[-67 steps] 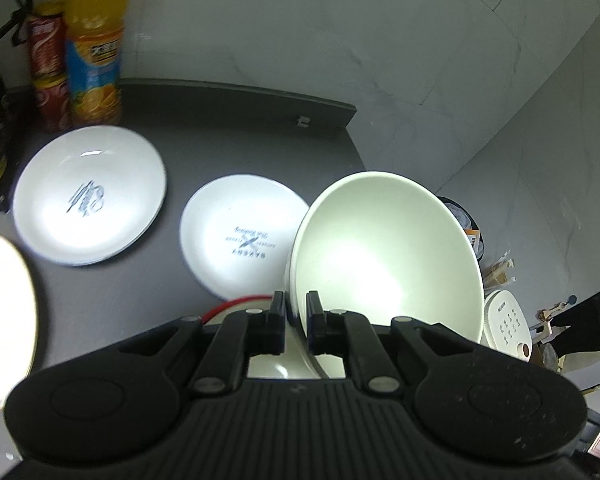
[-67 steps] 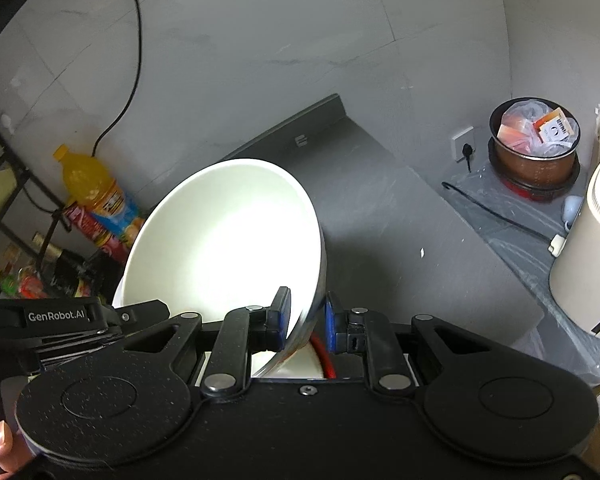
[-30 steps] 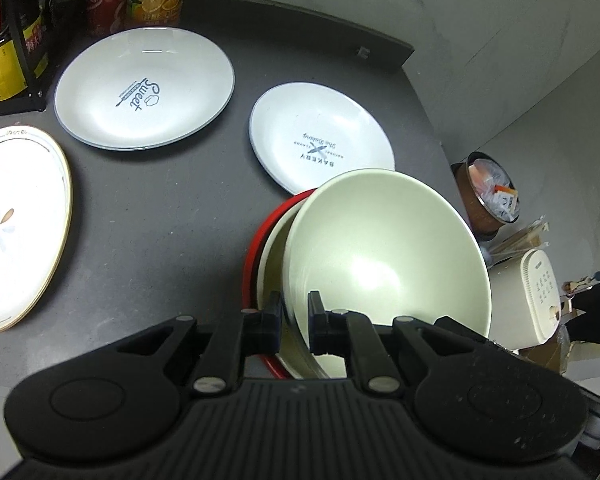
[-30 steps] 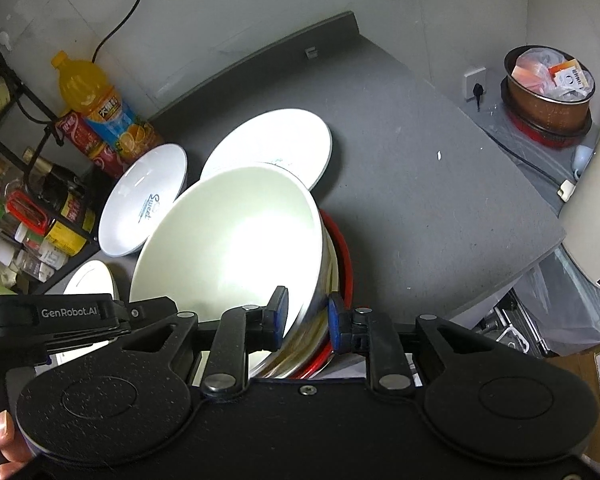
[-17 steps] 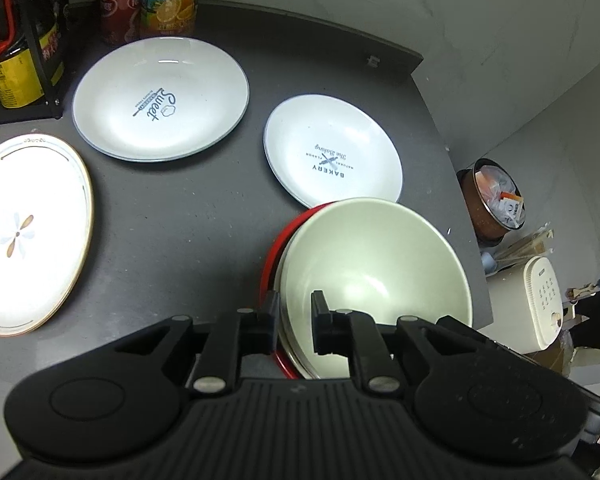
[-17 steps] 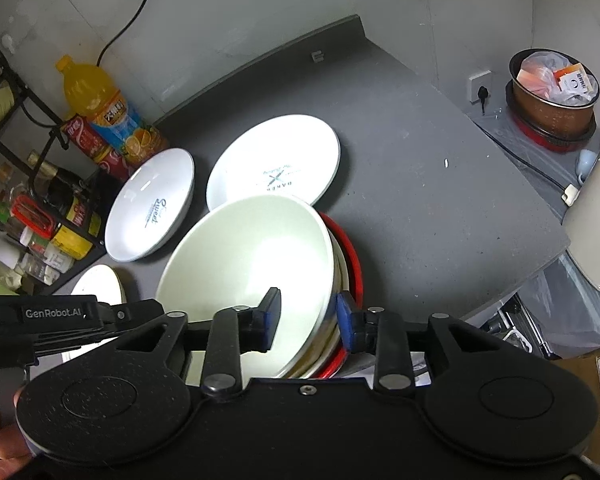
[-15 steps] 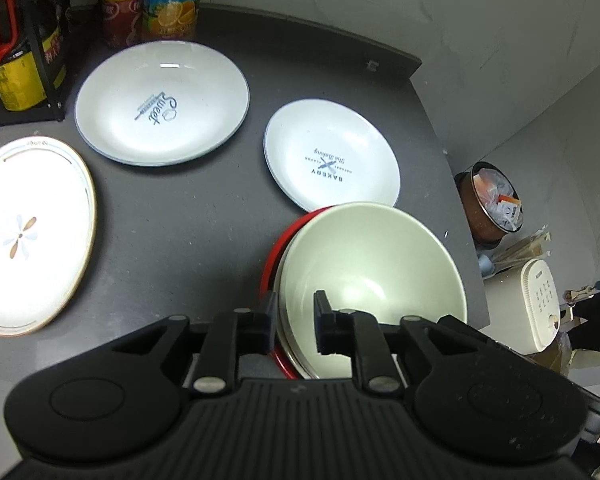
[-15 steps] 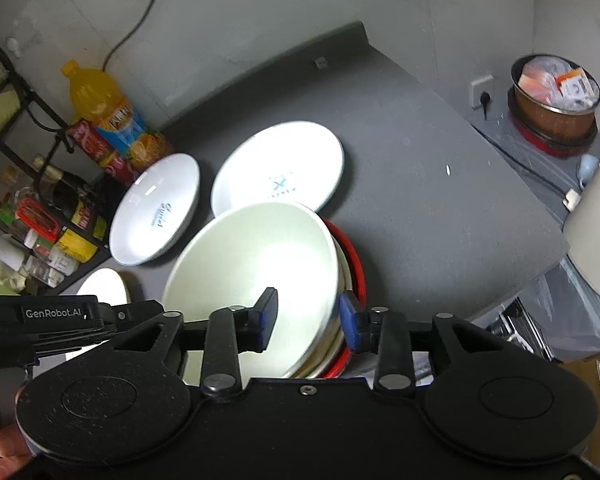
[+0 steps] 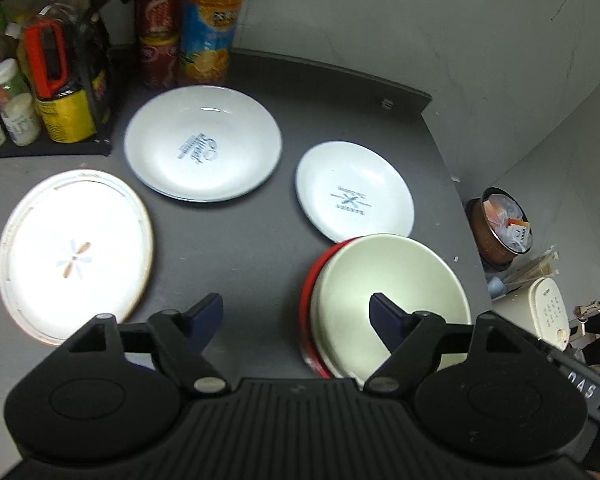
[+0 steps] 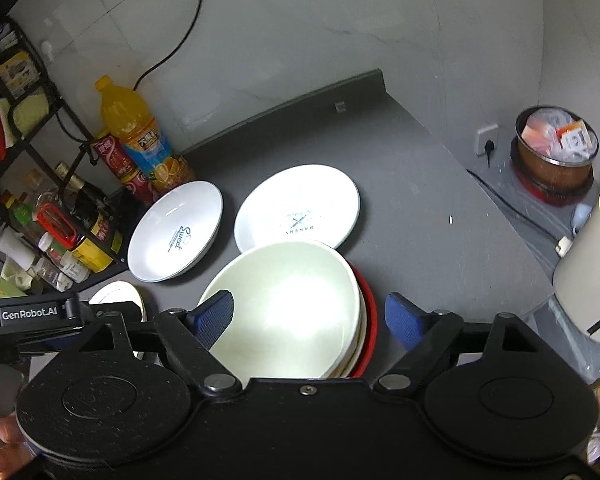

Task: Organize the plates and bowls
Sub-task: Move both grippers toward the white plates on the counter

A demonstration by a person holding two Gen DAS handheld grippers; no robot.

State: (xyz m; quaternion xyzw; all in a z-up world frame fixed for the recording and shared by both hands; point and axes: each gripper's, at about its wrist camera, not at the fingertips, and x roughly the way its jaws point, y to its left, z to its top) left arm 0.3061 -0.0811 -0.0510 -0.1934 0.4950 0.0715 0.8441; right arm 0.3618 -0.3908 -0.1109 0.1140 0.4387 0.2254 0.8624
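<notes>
1. Since half a second ago we have let go: both grippers, which were closed on the rim of the pale green bowl (image 9: 392, 300), now stand spread wide and hold nothing. The left gripper (image 9: 296, 312) and the right gripper (image 10: 310, 316) have also pulled back a little from it.
2. That bowl sits nested on the stack inside the red bowl (image 9: 309, 292), near the right edge of the grey counter (image 9: 236, 256).
3. As we judge it, the step in hand is clearing the stack. We should draw each gripper straight back and up, keeping the fingers wide so no pad catches the rim and tips the bowls.
4. Next, we would likely gather the loose plates: the Bakery plate (image 9: 354, 192) just beyond the stack, the Sweet plate (image 9: 202, 154) further left, and the gold-rimmed plate (image 9: 74, 256) nearest on the left.
5. How many bowls lie under the green one we cannot tell; only thin rim edges show in the right wrist view. The near side of the stack is hidden behind the gripper bodies.
</notes>
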